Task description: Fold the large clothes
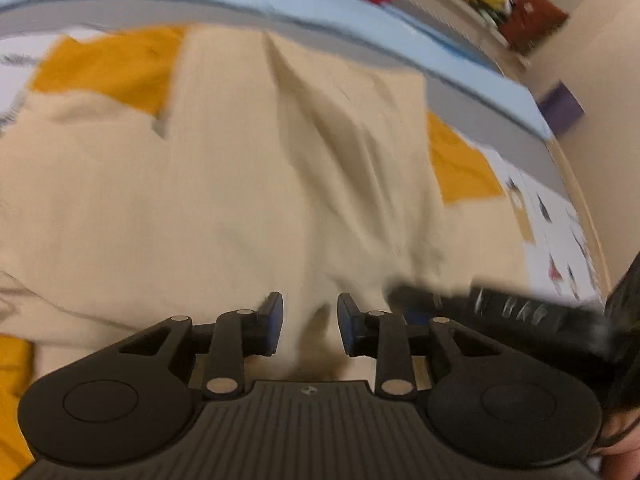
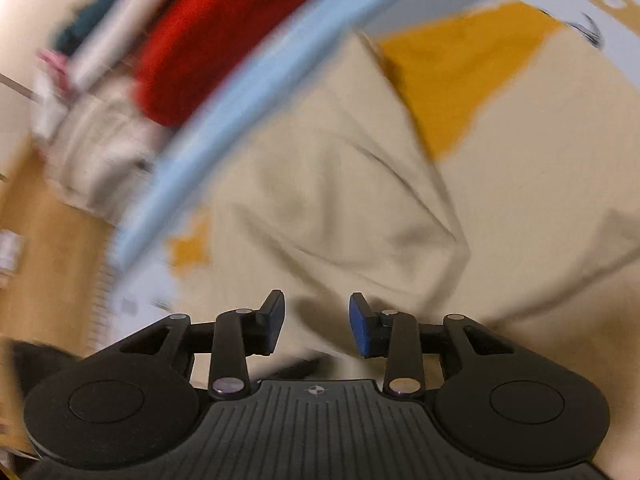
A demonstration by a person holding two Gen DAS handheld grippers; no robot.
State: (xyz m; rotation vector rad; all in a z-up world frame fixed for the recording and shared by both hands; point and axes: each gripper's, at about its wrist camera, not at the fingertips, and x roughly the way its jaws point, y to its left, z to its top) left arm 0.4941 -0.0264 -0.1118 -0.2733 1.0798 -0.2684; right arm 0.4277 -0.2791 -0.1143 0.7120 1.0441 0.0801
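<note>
Spread over a mustard-yellow sheet (image 1: pixel 108 68), the cream garment (image 1: pixel 224 200) lies flat, ready for folding, while left claw (image 1: pixel 310 328) and right claw (image 2: pixel 316 330) hover over it, jaws partly open, gripping nothing.

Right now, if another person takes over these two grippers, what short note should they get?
Left gripper: jaws apart, nothing pinched, low over the cream garment.
Right gripper: jaws apart, nothing held, over the same garment.
Things: the cream garment lies spread and creased over a mustard-yellow cloth; the light blue edge runs along its far side.
Done: how many folds are made, I cannot tell; the pictures are blurred.
Left: take a new hold of an edge, fold, smooth the creases.
</note>
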